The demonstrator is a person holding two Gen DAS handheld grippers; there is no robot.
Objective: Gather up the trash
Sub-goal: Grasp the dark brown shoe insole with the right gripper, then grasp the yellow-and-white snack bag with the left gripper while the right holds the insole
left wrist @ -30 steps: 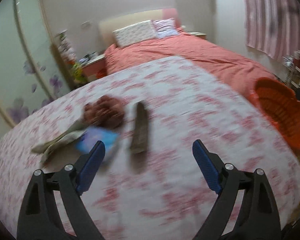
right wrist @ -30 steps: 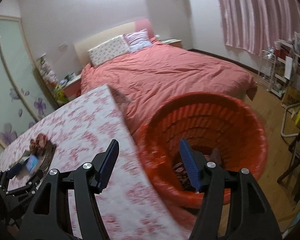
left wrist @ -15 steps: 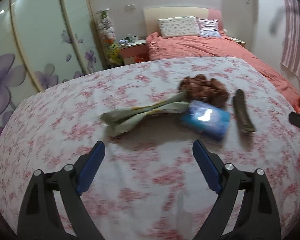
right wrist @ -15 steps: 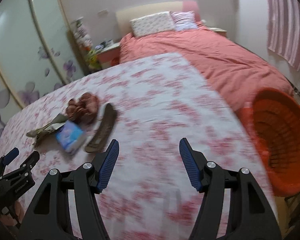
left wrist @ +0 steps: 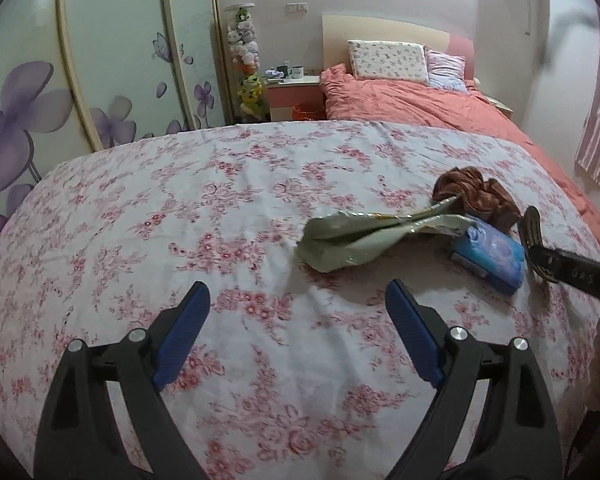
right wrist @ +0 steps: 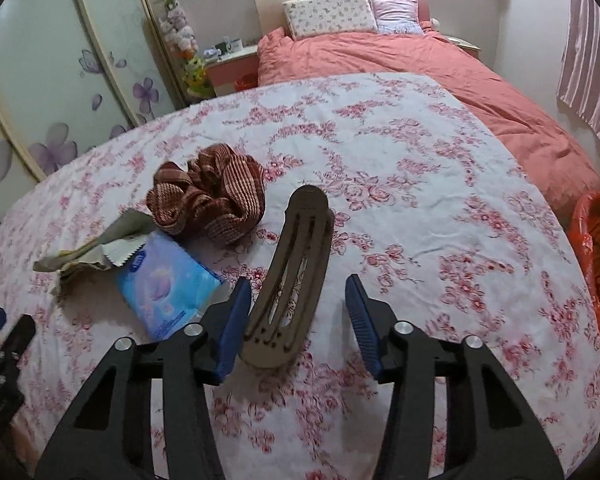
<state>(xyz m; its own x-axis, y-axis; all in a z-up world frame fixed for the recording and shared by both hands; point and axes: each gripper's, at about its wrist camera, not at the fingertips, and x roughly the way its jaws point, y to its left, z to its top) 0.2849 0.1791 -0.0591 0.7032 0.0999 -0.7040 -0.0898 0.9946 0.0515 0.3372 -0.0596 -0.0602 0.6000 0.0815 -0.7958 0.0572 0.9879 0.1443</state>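
On the floral tablecloth (left wrist: 220,208) lie a crumpled grey-green wrapper (left wrist: 364,236), a blue tissue pack (left wrist: 490,256), a brown striped scrunchie (left wrist: 476,194) and a dark curved hair clip (right wrist: 292,280). My left gripper (left wrist: 296,320) is open, short of the wrapper and to its left. My right gripper (right wrist: 296,312) is open, its jaws on either side of the hair clip's near end, not closed on it. The tissue pack (right wrist: 168,280), scrunchie (right wrist: 208,200) and wrapper (right wrist: 88,248) lie to the clip's left. The orange basket (right wrist: 596,248) stands off the table's right edge.
A bed with a coral cover (right wrist: 420,60) and pillows lies beyond the table. Wardrobe doors with purple flowers (left wrist: 60,80) stand at the left, a nightstand (left wrist: 296,92) beside the bed. Striped curtains (right wrist: 592,60) hang at the right.
My right gripper swung left from the orange basket back over the table to the hair clip. My left gripper swung left and now faces the wrapper.
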